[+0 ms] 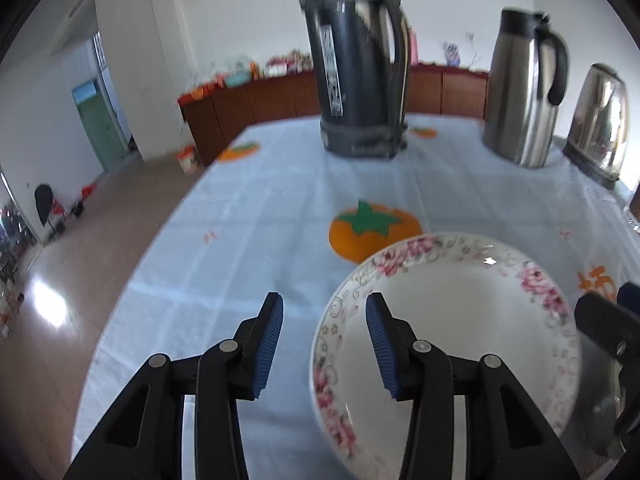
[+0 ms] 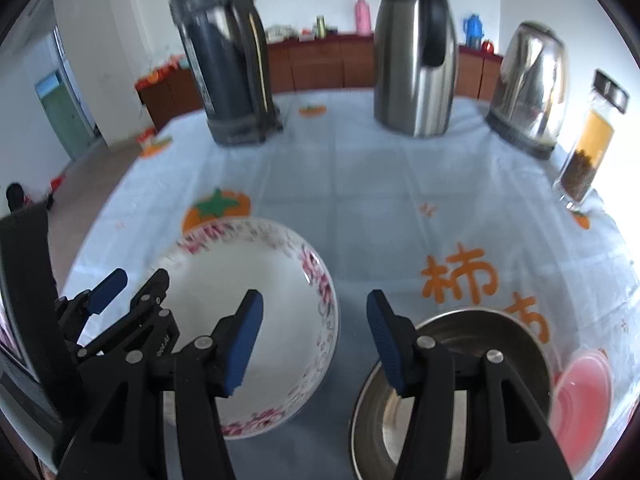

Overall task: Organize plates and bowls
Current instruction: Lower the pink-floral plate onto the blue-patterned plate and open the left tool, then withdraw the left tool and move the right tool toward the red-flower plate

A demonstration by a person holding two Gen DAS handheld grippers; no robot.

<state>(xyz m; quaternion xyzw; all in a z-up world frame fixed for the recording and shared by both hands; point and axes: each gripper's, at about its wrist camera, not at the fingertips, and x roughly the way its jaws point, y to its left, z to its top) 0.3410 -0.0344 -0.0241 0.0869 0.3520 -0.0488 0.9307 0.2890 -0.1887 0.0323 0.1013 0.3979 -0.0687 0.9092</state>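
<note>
— Pale blue tablecloth [image 2: 360, 184] with orange fruit prints; behind it, a brown cabinet [image 2: 320, 60] against a white wall, and a green door [image 1: 100, 128] at left.

— Counts?

— Three jugs: dark flask [image 1: 356, 64], steel jug [image 1: 524, 92], shiny kettle [image 1: 600, 124]. One flowered plate [image 1: 452, 320], one steel bowl [image 2: 452, 384].

— Jaws?

— Left gripper [image 1: 325, 344] is partly open, empty, its right finger over the plate's rim. Right gripper [image 2: 316, 340] is parted, gripping nothing, between plate and bowl.

— Differences?

— Only the right view shows a glass jar [image 2: 592, 136] and a pink lid [image 2: 584, 392].
</note>
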